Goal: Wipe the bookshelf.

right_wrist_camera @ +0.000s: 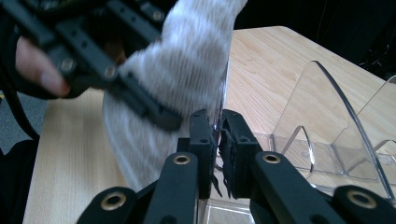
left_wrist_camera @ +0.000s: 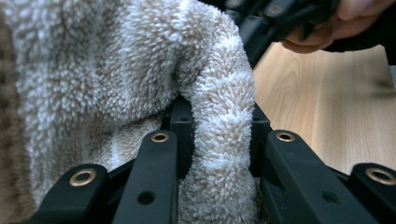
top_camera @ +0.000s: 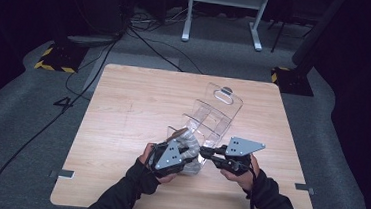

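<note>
At table's near edge, left gripper [left_wrist_camera: 219, 140] is clamped on soft, light beige fleece cloth [left_wrist_camera: 140, 70]; right gripper [right_wrist_camera: 217, 135] pinches the front wall of the stiff, slippery clear acrylic tiered rack [top_camera: 213, 114]. Cloth likely grips best at a bunched fold.

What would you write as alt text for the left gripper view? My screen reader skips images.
A fluffy cream sock is pinched by a fold between the black jaws of the left gripper. Behind it lies the wooden table, and a hand holding the right gripper sits at the top right.

Clear rack [top_camera: 211, 117] blocks table [top_camera: 133, 105] centre; left side apparently free.
</note>
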Motion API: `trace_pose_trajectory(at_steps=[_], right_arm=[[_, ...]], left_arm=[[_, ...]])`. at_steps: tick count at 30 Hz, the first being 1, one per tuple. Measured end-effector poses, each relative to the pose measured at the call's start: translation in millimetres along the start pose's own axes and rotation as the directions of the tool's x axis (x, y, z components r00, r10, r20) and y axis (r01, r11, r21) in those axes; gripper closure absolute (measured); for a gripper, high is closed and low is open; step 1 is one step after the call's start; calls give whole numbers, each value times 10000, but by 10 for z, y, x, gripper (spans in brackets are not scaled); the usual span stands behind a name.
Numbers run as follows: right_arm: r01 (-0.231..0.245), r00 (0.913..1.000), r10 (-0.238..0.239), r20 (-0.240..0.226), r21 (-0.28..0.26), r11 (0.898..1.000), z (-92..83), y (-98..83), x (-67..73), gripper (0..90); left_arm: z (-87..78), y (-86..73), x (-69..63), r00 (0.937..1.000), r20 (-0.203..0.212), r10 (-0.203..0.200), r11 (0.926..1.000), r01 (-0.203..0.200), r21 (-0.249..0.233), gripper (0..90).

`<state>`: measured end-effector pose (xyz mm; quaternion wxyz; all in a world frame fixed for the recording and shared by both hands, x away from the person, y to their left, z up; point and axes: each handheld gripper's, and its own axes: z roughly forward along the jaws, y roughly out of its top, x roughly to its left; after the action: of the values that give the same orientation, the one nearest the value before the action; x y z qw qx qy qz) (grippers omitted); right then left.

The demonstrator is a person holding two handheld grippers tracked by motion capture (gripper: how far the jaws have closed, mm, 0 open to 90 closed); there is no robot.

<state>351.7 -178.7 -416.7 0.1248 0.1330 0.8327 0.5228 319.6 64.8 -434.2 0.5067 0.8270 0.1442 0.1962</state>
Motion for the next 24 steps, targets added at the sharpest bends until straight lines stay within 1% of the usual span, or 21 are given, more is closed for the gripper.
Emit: trace_pose_trajectory(at_steps=[1, 2, 3, 5, 6, 8, 9, 11, 12, 13, 14, 15, 16, 17, 18, 19, 20, 21, 22, 23, 24], right_arm=[[-9, 10000, 9, 18, 5, 10000, -1, 0, 0, 839], [-4, 10000, 4, 27, -3, 10000, -3, -2, -4, 840], [-14, 10000, 14, 31, -1, 10000, -4, -3, -6, 841], [-17, 10000, 17, 47, -5, 10000, -3, -3, -3, 842], [-9, 10000, 9, 58, 0, 10000, -3, -2, -2, 842], [-13, 10000, 13, 67, -4, 10000, -3, -2, 1, 843], [-13, 10000, 13, 69, -5, 10000, -2, -2, 4, 843], [-11, 10000, 11, 92, -13, 10000, -2, -2, 6, 844], [-1, 9999, 1, 121, -13, 10000, -2, -2, 10, 844], [11, 9999, -11, 147, -1, 10000, -3, -1, 13, 844], [-3, 9999, 4, 165, -11, 10000, -4, -2, 15, 845], [-4, 9999, 4, 172, -10, 10000, -4, -2, 16, 845], [-12, 9998, 12, 177, 0, 10000, -5, -1, 17, 845], [-41, 9998, 41, 173, -4, 10000, -5, 0, 16, 845], [-79, 9999, 79, 147, -9, 10000, -3, 0, 15, 844], [-85, 9999, 85, 116, -10, 10000, 3, 3, 15, 843], [-90, 9999, 90, 123, 1, 10000, 8, 6, 18, 842], [-113, 9998, 113, 144, -2, 9999, 24, 14, 25, 841], [-99, 9998, 99, 183, 11, 10000, 42, 24, 38, 839], [-55, 9997, 55, 238, 32, 10000, 63, 37, 53, 837], [-73, 9996, 72, 280, 38, 10000, 86, 48, 69, 836]], left_arm=[[42, -28, -22, 9997, 153, -176, 9998, 177, -27, 736], [62, -46, -36, 9997, 172, -161, 9999, 160, 61, 736], [89, -67, -49, 9994, 284, -190, 9997, 186, 131, 737], [152, -108, -81, 9990, 446, 6, 9985, -30, 551, 736], [221, -149, -132, 9986, 439, 287, 9949, -328, 957, 736], [330, -217, -194, 9957, 562, 741, 9818, -827, 1707, 737], [382, -271, -221, 9926, 588, 1060, 9743, -1155, 1936, 737], [386, -319, -186, 9928, 750, 937, 9752, -1067, 1940, 740], [358, -327, -135, 9924, 789, 947, 9729, -1090, 2040, 743], [324, -339, -96, 9925, 647, 1038, 9692, -1156, 2175, 744], [292, -356, -62, 9935, 466, 1035, 9671, -1115, 2285, 744], [242, -384, 0, 9954, 240, 926, 9662, -957, 2395, 743], [169, -422, 94, 9972, -145, 733, 9643, -671, 2563, 743], [108, -451, 168, 9972, -480, 577, 9627, -428, 2671, 742], [45, -478, 237, 9958, -815, 418, 9608, -177, 2766, 741], [1, -497, 291, 9942, -1022, 338, 9597, -37, 2810, 738], [-69, -525, 373, 9904, -1360, 256, 9564, 153, 2916, 733], [-121, -545, 437, 9871, -1590, 190, 9538, 298, 2991, 729], [-167, -565, 495, 9846, -1748, 44, 9532, 488, 2984, 726], [-208, -586, 547, 9818, -1899, -11, 9532, 584, 2967, 724], [-233, -599, 578, 9797, -2003, -80, 9513, 691, 3003, 722]])
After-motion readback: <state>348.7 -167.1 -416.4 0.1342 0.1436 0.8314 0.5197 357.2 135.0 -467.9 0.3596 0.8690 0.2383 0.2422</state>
